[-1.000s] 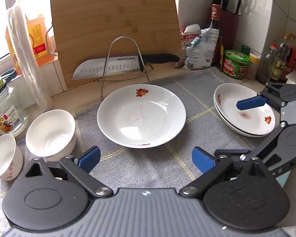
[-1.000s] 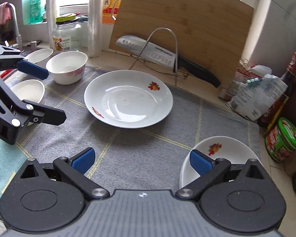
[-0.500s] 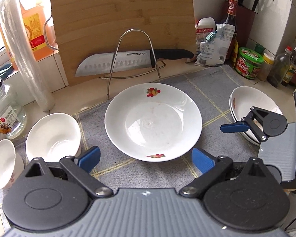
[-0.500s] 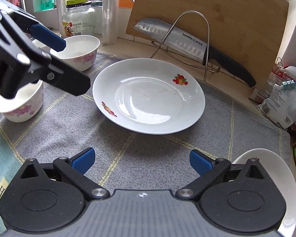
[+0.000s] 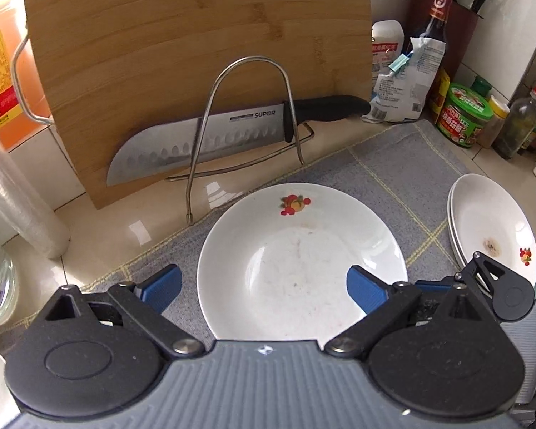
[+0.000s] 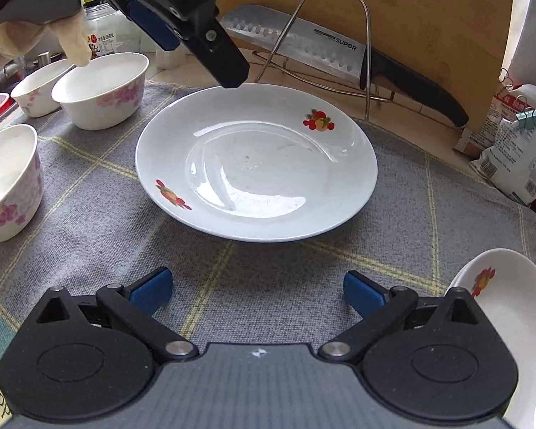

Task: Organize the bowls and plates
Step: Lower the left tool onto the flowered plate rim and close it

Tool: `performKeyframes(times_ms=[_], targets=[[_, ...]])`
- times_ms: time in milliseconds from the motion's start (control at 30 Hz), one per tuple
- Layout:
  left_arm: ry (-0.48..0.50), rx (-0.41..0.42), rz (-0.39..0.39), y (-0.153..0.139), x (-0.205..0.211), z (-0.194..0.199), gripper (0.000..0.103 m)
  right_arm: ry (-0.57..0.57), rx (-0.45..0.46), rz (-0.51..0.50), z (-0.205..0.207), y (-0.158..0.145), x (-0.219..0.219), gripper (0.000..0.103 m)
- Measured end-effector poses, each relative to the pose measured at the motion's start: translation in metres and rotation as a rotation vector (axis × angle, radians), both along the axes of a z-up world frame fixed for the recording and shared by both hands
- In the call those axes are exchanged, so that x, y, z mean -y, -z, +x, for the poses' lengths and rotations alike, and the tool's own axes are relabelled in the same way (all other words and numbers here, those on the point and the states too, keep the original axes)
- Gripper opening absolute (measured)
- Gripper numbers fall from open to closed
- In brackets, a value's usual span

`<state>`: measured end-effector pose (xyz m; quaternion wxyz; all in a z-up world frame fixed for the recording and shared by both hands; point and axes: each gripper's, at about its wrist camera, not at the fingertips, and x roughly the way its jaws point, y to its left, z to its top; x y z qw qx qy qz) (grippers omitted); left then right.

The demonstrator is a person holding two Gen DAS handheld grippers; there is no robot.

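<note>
Left gripper [image 5: 264, 287]: blue pads spread wide, nothing pinched; the near rim of the white plate [image 5: 302, 261] lies below and between them, though contact cannot be judged. Right gripper [image 6: 257, 287]: pads likewise spread and empty, poised over the grey checked cloth [image 6: 268, 286], apart from the plate's front edge. The plate lies flat at mid-cloth and carries two red fruit motifs on its rim. To the right, at the cloth's edge, a stack of two similar plates [image 5: 493, 236], the upper one marked by a brown spot. To the left, three white bowls with pink flowers [image 6: 100, 89], upright; the person's gloved hand [image 6: 3, 32] holds the left tool above them. Behind the plate, on the counter, a wire rack [image 5: 246, 121] supports a knife [image 5: 203, 143] whose blade reads "SUPOR"; a bamboo cutting board [image 5: 196, 43] leans behind it. Far right: a clipped bag [image 5: 407, 82], a green-lidded jar [image 5: 464, 114] with a label too small to read, a dark bottle [image 5: 437, 25], a knife block [image 5: 461, 18]. At the cloth's lower left corner, letters "HAPP" show.
</note>
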<state>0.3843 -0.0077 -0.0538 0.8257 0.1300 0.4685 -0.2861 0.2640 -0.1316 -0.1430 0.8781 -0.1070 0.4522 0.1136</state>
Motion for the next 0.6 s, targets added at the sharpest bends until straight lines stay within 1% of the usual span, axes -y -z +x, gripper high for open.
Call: performKeyframes(times_ms=[100, 233, 400, 533, 600], targets=[[-0.007, -0.034, 0.000, 0.011, 0.005, 0.016, 0.098, 0.019, -0.006, 0.035, 0.004, 0.003, 0.004, 0.103], [-0.038, -0.083, 0.008, 0.026, 0.006, 0.034, 0.096, 0.020, -0.003, 0.035, 0.005, 0.003, 0.002, 0.103], [-0.074, -0.137, -0.002, 0.038, 0.005, 0.052, 0.095, 0.015, -0.007, 0.034, 0.007, 0.003, 0.003, 0.103], [-0.080, -0.156, 0.010, 0.046, 0.011, 0.058, 0.082, -0.011, -0.008, 0.036, 0.011, 0.003, 0.002, 0.103], [-0.084, -0.169, 0.012, 0.051, 0.012, 0.060, 0.081, -0.019, -0.003, 0.038, 0.013, 0.004, 0.002, 0.103]])
